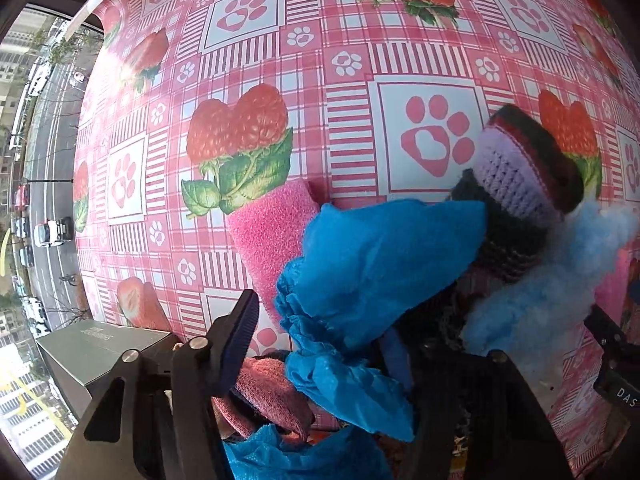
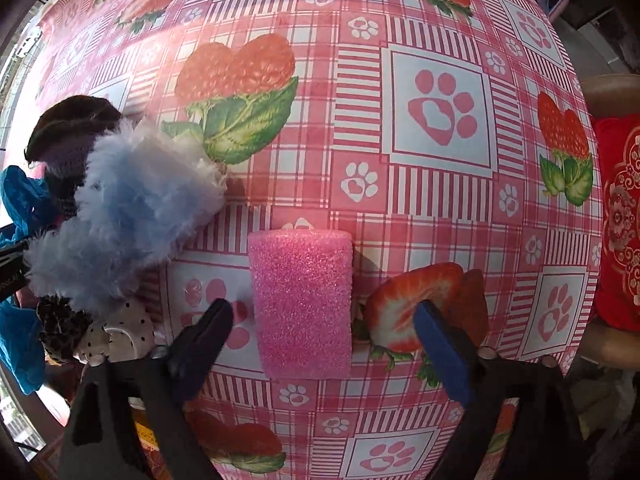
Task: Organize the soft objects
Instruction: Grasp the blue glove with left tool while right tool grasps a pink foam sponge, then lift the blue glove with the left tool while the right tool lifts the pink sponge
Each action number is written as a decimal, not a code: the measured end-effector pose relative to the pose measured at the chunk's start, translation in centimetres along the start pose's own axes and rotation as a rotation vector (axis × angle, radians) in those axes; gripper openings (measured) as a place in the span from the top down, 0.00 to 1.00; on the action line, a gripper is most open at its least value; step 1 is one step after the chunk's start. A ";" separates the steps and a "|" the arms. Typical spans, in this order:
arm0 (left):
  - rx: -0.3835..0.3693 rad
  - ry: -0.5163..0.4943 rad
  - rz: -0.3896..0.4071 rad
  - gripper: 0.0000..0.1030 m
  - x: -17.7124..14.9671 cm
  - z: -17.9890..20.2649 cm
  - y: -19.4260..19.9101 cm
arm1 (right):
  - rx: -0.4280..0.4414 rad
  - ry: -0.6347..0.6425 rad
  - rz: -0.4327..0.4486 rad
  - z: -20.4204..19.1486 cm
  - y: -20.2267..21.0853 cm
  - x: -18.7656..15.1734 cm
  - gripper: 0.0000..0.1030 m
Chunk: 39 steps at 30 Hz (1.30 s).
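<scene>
A pink foam block lies on the strawberry tablecloth. My right gripper is open, one finger on each side of the block, apart from it. In the left wrist view a blue shoe cover hangs between the open fingers of my left gripper; whether it is pinched I cannot tell. Another pink foam piece lies behind it. A knitted purple and dark item and a light blue fluffy item sit to the right. The fluffy item also shows left in the right wrist view.
A pinkish-red cloth and more blue cover lie under the left gripper. A polka-dot soft item sits below the fluffy one. A grey box stands by the table's left edge. A red cushion is at the right.
</scene>
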<state>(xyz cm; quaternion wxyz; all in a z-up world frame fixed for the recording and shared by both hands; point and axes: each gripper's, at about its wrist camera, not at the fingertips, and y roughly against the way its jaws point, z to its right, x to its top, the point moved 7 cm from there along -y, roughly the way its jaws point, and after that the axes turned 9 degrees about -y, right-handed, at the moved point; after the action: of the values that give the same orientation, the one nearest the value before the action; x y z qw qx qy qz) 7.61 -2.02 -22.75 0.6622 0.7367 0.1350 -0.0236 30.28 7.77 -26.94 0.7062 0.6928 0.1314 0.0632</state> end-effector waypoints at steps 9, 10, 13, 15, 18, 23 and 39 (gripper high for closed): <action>-0.042 0.010 0.138 0.54 0.4 -1.3 2.4 | 0.094 -0.044 0.069 0.0 3.2 -1.2 0.57; -0.043 0.006 0.153 0.54 0.5 -1.2 2.9 | 0.115 -0.052 0.077 0.1 3.7 -1.3 0.57; -0.048 -0.009 0.178 0.54 0.9 -0.5 4.1 | 0.144 -0.073 0.086 0.4 5.0 -1.4 0.57; -0.058 -0.010 0.184 0.55 1.1 0.2 5.2 | 0.157 -0.084 0.092 0.8 5.8 -1.6 0.57; -0.071 -0.001 0.216 0.55 1.1 0.0 6.4 | 0.174 -0.088 0.106 1.5 6.5 -2.1 0.57; -0.030 -0.038 0.268 0.55 0.1 -0.4 6.8 | 0.198 -0.093 0.111 1.9 7.1 -2.6 0.57; -0.186 0.154 0.233 0.26 4.4 -4.4 4.5 | 0.234 -0.097 0.082 1.4 6.6 -3.6 0.57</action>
<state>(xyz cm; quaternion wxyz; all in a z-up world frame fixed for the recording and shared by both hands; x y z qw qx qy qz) 12.25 2.62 -18.75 0.7135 0.6825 0.1004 0.1223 27.78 5.64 -19.98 0.6228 0.7776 0.0753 0.0426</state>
